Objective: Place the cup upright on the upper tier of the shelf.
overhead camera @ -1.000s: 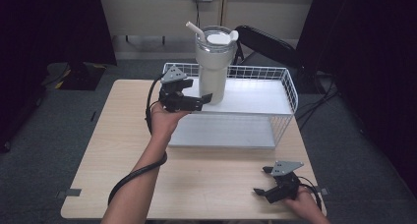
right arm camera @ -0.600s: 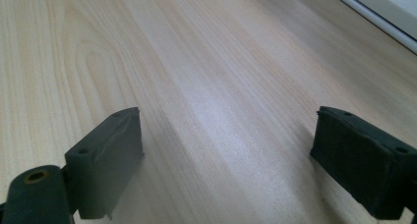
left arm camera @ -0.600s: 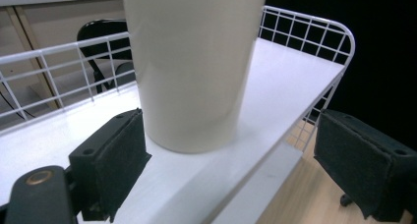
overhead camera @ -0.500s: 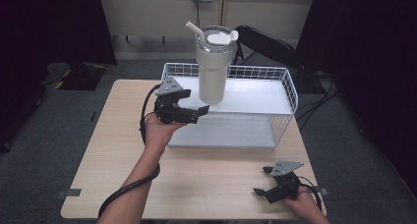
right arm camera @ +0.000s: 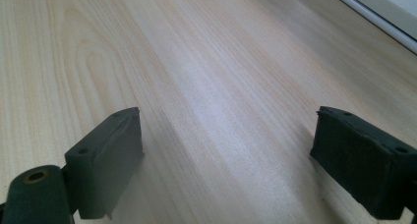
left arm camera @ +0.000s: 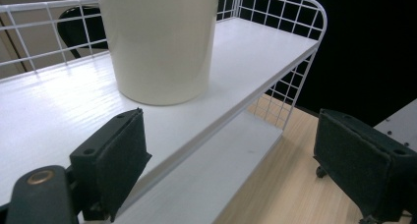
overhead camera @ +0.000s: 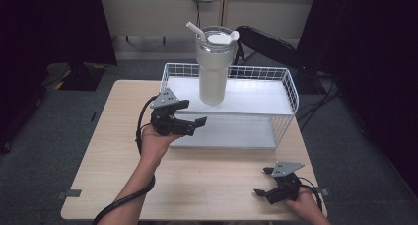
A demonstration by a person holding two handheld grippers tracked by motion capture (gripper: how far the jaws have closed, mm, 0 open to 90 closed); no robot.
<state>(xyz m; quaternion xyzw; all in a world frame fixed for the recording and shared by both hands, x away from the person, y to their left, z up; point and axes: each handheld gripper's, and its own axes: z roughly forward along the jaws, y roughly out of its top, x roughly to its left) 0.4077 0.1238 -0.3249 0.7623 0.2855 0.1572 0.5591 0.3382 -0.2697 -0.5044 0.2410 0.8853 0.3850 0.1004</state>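
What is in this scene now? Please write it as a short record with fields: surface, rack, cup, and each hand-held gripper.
surface: light wooden table
rack: white wire rack with two shelves, at the far half of the table
cup: tall pale tumbler with lid and straw, upright on the top shelf
left hand-held gripper: open, raised beside the rack's front edge, holds nothing, apart from the tumbler
right hand-held gripper: open, low at the table's near right corner, holds nothing
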